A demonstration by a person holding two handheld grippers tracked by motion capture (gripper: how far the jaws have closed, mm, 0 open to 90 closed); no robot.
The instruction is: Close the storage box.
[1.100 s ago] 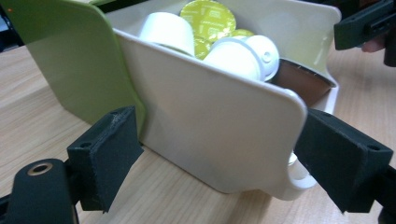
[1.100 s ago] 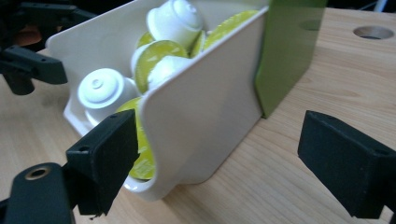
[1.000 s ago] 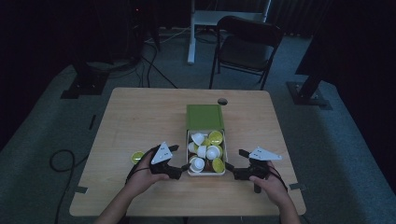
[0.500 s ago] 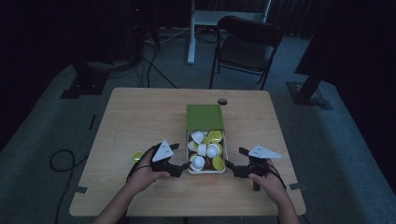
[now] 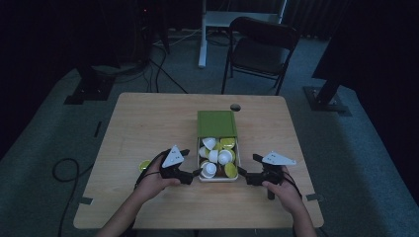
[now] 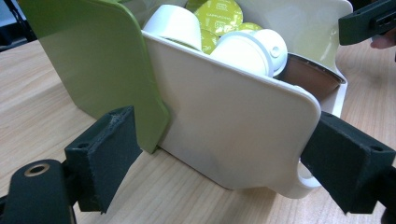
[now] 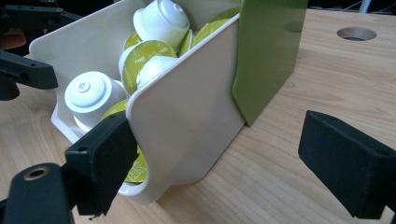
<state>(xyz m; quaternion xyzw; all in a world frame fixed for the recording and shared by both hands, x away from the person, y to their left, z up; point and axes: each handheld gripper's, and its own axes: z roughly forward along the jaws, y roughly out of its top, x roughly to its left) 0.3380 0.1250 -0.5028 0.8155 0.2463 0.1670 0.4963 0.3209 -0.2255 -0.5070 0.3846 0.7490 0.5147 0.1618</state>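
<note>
Capsules (image 5: 216,157) lie heaped in the white tray (image 5: 237,159) that slides out of the green sleeve (image 5: 216,123), near the middle of the table's near half. In the high view I compare with 1 second ago: my left gripper (image 5: 196,174) has crept in from the left edge side until its tips are at the tray's near-left corner, while my right gripper (image 5: 243,174) has barely shifted at the near-right corner. I read that as both hands closing in to steady or draw the tray; nothing is gripped yet. 1 loose green capsule (image 5: 145,165) lies apart, toward the table's left edge, behind my left hand. The table (image 5: 148,123) is bare to the left, to the right and along the near edge, so I have room to pull the tray toward me.

From the left gripper view, my jaws stand released, spread wide, 1 near the sleeve's (image 6: 93,56) lower edge, the other past the tray's (image 6: 233,135) rounded end. I cannot tell whether either pad touches. White and green capsules (image 6: 219,28) rise above the wall.

From the right gripper view, the jaws are likewise released. The left one sits against or just before the tray's (image 7: 187,121) near corner, and the right one hangs over bare wood, well apart from the sleeve (image 7: 266,51). A cable hole (image 7: 357,33) lies toward the far edge, clear of my path.
</note>
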